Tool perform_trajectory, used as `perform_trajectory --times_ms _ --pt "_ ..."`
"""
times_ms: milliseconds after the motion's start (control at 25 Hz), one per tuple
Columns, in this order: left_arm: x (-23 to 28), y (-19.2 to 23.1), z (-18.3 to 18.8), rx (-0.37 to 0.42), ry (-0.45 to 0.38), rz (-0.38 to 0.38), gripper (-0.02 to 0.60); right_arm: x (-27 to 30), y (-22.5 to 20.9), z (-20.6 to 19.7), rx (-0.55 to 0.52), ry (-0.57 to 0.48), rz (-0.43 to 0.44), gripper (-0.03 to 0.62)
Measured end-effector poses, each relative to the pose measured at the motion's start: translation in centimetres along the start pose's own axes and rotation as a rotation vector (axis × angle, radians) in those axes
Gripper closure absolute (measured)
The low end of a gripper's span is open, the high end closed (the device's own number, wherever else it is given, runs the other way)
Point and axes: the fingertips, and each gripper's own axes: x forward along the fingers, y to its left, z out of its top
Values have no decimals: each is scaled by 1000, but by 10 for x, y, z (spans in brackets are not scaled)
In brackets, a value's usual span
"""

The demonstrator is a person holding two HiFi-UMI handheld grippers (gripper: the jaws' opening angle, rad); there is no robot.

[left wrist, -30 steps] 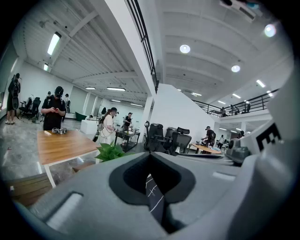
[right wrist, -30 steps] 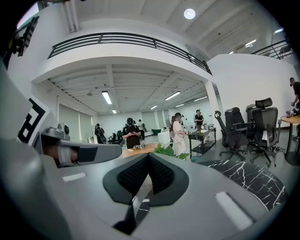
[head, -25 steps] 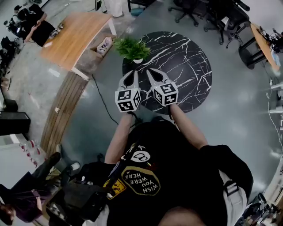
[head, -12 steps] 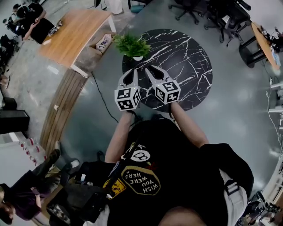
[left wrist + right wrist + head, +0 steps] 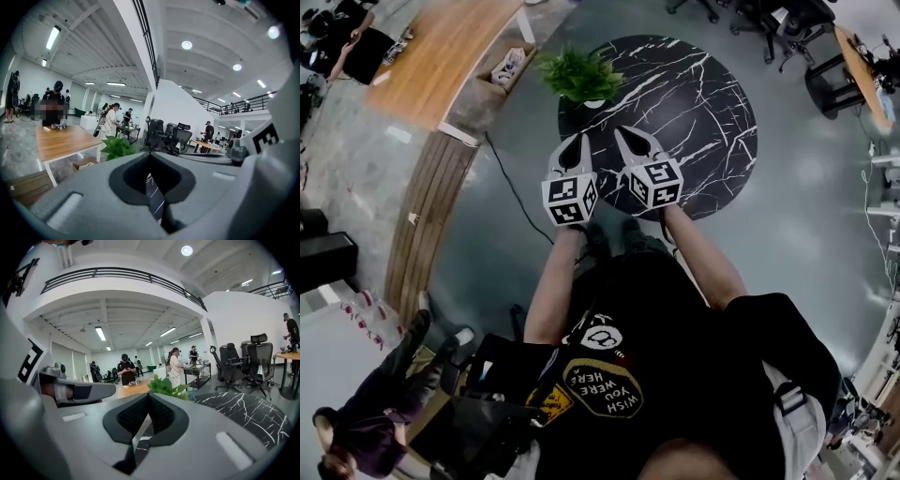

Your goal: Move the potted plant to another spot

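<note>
Against the earlier frames, grippers and plant are both shifted up-frame and the gap from tips to pot is a little wider. The potted plant is kept at the same spot.

Head view: the left gripper and right gripper are held side by side, pointed at the plant and short of it, with nothing touched. The plant is stood in a white pot at the rim of a round black marbled surface. The task is judged barely begun: grasp, lift, carry and set-down are all left. A grey floor is seen around, with a wooden table and cardboard box up left and office chairs up right.

Left gripper view: the jaws are closed tip to tip and nothing is held. Plant leaves are seen ahead, left of the tips.

Right gripper view: the jaws are likewise together and empty. The plant is seen just beyond the tips, with the marbled surface to the right. An open hall with a balcony and people at desks is seen behind.
</note>
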Motion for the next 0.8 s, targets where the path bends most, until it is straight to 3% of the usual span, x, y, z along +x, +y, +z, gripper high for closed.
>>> perform_trajectory --times_ms 480,640,800 --pt "76 42 -65 -24 64 50 578 84 -56 -75 -13 115 -13 592" --pt "100 50 -89 -91 80 73 578 111 -72 -104 -33 133 28 592" --pt "112 62 -94 -69 83 95 578 142 -85 -137 -50 156 21 591"
